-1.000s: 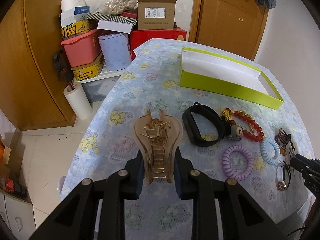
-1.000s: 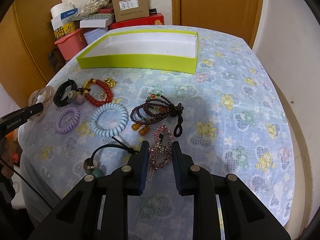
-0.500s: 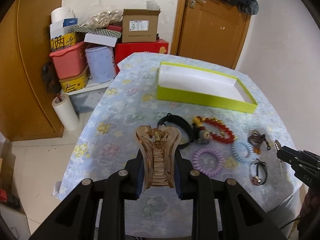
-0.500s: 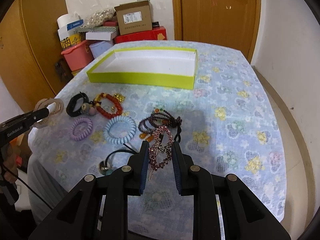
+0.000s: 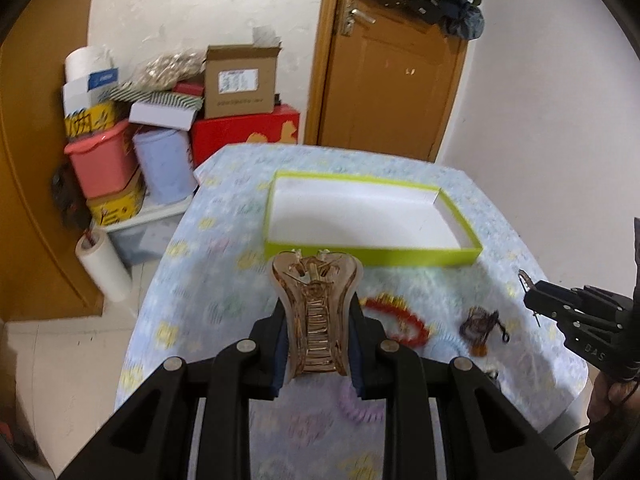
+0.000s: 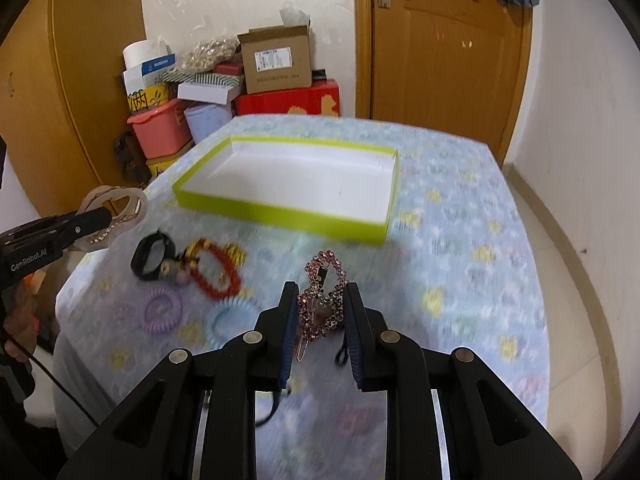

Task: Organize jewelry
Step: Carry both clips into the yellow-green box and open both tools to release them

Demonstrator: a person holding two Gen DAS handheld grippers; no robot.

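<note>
1. Left gripper [image 5: 319,354]: jaws partly closed and clamped on a translucent brown claw hair clip [image 5: 316,316], held clear above the counter [image 5: 224,240]. The clip's toothed end points away from the camera, toward the tray.
2. Right gripper [image 6: 320,336]: jaws partly closed and pressed on the sides of a rhinestone hair clip [image 6: 323,296], pink and dark stones, held off the counter. Its metal prong hangs down between the jaws.
3. Green tray [image 6: 280,212]: shallow, lime-green walls, white floor, nothing in it. It sits toward the far edge of the counter, which is covered with a pale blue flowered cloth.
4. Loose pieces on the counter, between the tray and the near edge, as seen in the right wrist view: a black band [image 6: 150,256] nearest the left edge; a red bead bracelet [image 6: 216,268] just beside it, with gold beads at its far side; a purple coil hair tie [image 6: 162,310] and a blue coil hair tie [image 6: 228,320] closer to the near edge.
5. Dark bead bracelet [image 5: 480,320]: lies toward the right edge of the counter in the left wrist view, blurred.
6. Background: stacked boxes [image 6: 280,64] and tubs on the floor beyond the far left corner; a wooden door [image 6: 448,52] behind the counter.
</note>
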